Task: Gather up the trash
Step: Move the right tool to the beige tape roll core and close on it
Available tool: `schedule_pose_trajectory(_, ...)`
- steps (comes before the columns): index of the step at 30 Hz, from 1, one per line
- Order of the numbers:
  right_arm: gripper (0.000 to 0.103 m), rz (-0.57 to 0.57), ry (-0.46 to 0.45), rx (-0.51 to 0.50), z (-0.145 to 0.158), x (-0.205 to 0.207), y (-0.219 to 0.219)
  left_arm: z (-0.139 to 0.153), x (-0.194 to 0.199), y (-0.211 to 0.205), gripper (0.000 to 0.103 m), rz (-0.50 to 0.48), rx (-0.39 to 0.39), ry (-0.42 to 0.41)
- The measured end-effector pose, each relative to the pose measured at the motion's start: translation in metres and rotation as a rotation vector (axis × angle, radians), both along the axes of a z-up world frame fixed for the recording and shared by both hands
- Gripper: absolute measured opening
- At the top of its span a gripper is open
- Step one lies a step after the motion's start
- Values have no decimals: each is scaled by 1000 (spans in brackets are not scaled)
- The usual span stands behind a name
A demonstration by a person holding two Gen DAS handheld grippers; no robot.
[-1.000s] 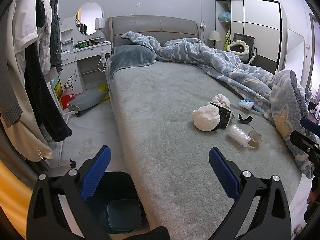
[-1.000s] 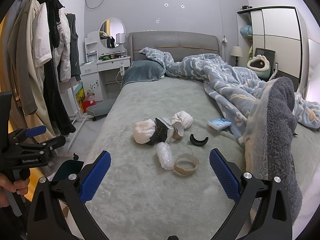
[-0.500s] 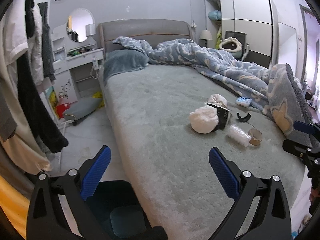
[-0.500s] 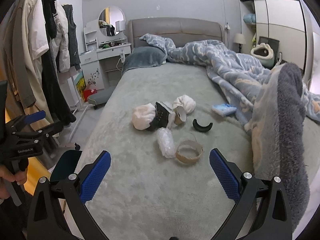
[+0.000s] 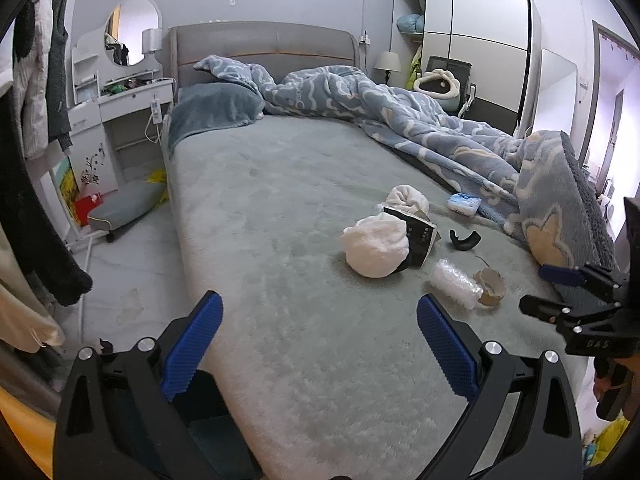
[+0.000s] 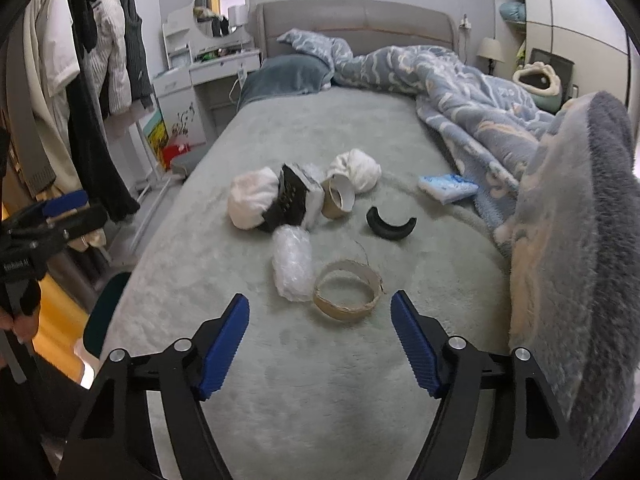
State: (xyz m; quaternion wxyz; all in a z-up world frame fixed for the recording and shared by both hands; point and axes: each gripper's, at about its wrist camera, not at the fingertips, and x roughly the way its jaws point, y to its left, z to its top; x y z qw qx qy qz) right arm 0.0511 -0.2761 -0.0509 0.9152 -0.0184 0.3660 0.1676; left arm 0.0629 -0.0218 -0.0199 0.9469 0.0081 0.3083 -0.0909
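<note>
While hovering above the grey bed (image 6: 360, 128), right gripper (image 6: 320, 332) closing, nothing between its blue pads, empty tape ring (image 6: 347, 291) just ahead, touching bubble-wrap roll (image 6: 293, 266). Beyond: white bundles (image 6: 253, 198), black curved piece (image 6: 390, 224). Left gripper (image 5: 318, 344) wide, empty, over bed edge; dark bin (image 5: 208, 420) beneath.

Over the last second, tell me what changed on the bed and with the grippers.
The right gripper has come forward and down toward the cardboard tape ring and bubble wrap roll; its jaws are closing, with nothing between them yet. The left gripper drifted along the bed, still open and empty. The trash itself has not moved.
</note>
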Motion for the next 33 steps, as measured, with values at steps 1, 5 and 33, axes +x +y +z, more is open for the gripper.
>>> schedule_pose_trajectory(1, 71, 5, 7, 1, -2, 3, -2, -1, 3, -2, 99, -3, -4, 4)
schedule_pose_trajectory(5, 69, 22, 30, -13, -9, 15, -7, -5, 16, -11, 99, -16, -15, 15)
schedule_pose_trajectory(33, 54, 252, 140, -18, -40, 70, -13, -47, 73, -91, 96, -340, -52, 138)
